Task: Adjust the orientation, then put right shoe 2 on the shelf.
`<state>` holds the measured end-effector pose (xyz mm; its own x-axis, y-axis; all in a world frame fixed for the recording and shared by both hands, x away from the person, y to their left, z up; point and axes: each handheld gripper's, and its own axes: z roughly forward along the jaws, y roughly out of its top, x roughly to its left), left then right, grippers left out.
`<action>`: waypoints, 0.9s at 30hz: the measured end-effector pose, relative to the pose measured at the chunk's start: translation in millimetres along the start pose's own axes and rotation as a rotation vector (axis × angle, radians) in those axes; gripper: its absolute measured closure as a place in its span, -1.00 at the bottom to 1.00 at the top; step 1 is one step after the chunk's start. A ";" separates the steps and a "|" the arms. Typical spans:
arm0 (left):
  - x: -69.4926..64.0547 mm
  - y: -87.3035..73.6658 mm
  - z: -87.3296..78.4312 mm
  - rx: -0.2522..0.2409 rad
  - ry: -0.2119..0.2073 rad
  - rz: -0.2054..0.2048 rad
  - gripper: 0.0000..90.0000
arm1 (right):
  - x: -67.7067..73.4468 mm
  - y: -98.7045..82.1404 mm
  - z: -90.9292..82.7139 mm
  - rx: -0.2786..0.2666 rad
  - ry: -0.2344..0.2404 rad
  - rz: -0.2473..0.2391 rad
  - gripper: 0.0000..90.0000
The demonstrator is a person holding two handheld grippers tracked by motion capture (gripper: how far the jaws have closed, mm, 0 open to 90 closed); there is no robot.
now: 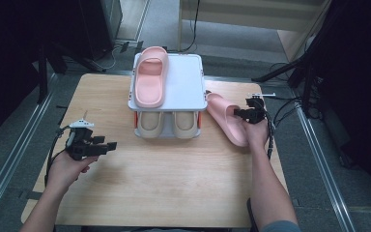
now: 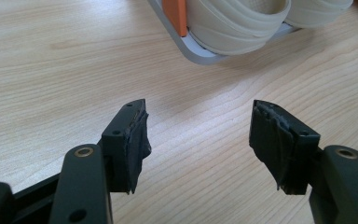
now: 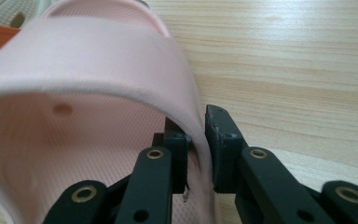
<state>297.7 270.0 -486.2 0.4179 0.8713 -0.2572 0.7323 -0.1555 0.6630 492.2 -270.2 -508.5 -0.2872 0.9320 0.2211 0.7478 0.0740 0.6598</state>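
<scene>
Right gripper [image 3: 196, 154]: jaws pinched on strap of pink slipper [image 1: 224, 117], which lies near bench's right edge, beside shoe rack [image 1: 183, 87]. Left gripper [image 2: 200, 140]: jaws wide apart, nothing between, over bare wood near left edge of bench [image 1: 140, 188].

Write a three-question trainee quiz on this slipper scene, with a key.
1. True or false: the right gripper is clamped on the strap of the pink slipper on the table.
2. What lies on the rack's top shelf? A) two beige slippers B) one pink slipper C) a box
3. How do the left gripper's jaws stand?

Key: 1 true. 2 B, the other pink slipper. 3 Open, over bare table.
</scene>
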 end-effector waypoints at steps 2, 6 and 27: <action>0.1 0.2 0.2 0.000 -0.003 0.002 -0.17 | 1.0 1.7 -1.5 0.005 -0.007 0.014 0.81; 1.2 3.0 2.0 -0.001 -0.008 0.004 -0.17 | 1.4 2.5 -4.9 0.014 -0.006 0.032 0.82; -0.2 10.2 19.2 0.031 -0.031 0.017 -0.17 | 9.2 26.7 -36.9 0.017 -0.049 0.022 0.82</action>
<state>315.4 259.3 -492.9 0.4466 0.8536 -0.2682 0.7411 -0.1850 0.6455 487.4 -272.8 -462.3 -0.2412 0.9498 0.1992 0.7640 0.0592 0.6425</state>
